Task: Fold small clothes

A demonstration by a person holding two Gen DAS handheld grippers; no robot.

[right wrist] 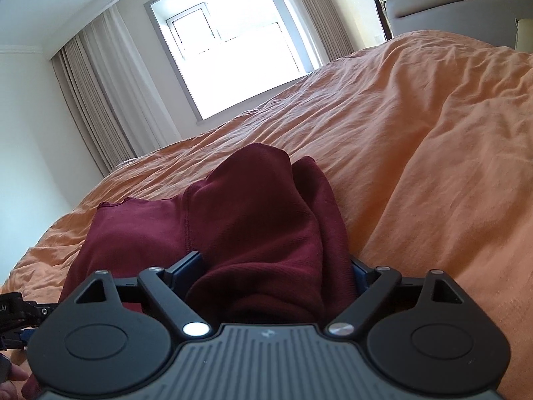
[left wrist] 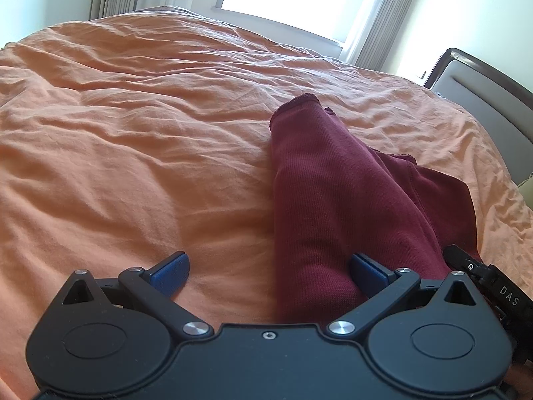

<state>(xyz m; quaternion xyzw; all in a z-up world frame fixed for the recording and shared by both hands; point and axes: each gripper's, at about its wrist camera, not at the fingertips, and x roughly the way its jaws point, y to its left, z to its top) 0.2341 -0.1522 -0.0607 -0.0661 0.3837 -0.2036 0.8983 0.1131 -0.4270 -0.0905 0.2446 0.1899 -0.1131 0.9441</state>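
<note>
Bed (left wrist: 133, 133): covered by a rumpled orange sheet, creased throughout; it carries the garment. Window (right wrist: 233, 56): bright, behind the bed, flanked by pale pleated curtains (right wrist: 100, 100). Headboard (left wrist: 483, 100): grey padded panel in a dark frame, at the bed's right end.

Garment (left wrist: 333, 200): dark maroon, finely ribbed knit, lying on the sheet in a long doubled-over roll with stitched hems at its far end; a flatter layer spreads out beside it.

Left tool (left wrist: 269, 275): blue-padded fingers (left wrist: 173, 271) spread apart, the roll's near end lying between them against the right pad.

Right tool (right wrist: 276, 275): fingers closed in on a bunched mound of the garment.
</note>
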